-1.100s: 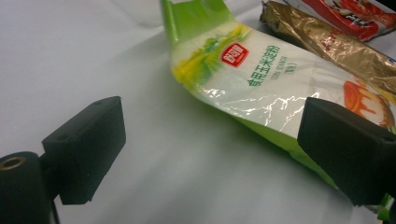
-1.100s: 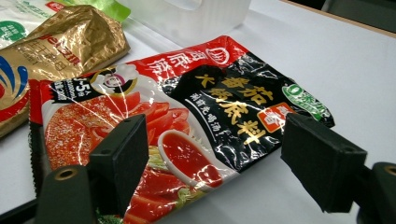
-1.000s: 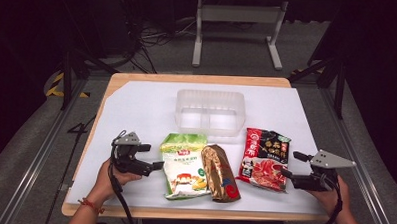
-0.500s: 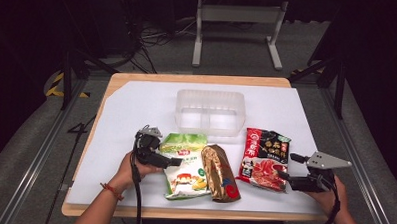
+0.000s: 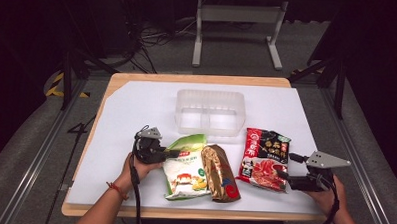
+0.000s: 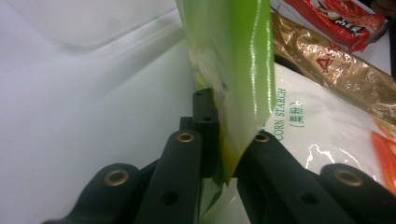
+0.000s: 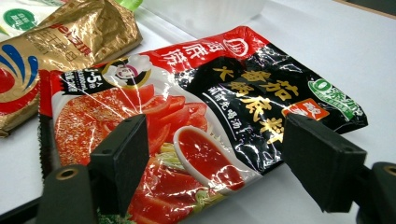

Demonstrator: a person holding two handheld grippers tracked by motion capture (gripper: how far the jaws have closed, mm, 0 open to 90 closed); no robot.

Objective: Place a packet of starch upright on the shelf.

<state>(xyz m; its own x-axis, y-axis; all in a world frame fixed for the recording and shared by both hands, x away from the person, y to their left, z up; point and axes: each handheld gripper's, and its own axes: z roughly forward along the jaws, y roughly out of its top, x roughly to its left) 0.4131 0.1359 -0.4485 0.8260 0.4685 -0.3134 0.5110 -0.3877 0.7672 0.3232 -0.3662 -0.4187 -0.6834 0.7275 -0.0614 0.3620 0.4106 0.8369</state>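
We take the clear, two-compartment plastic tub (image 5: 210, 111) at the back of the white-covered desk (image 5: 126, 114) as our marker. In front of it and to its left, our left tool (image 5: 171, 153) has its jaws nearly shut on the top edge of the green-and-white corn starch pouch (image 5: 185, 166), which curls up, likely for lifting. A gold foil packet (image 5: 220, 172) lies touching the pouch. Right of the tub's front, our right tool (image 5: 283, 166) stands wide open, empty, flanking the red-and-black soup-base sachet (image 5: 263, 157).
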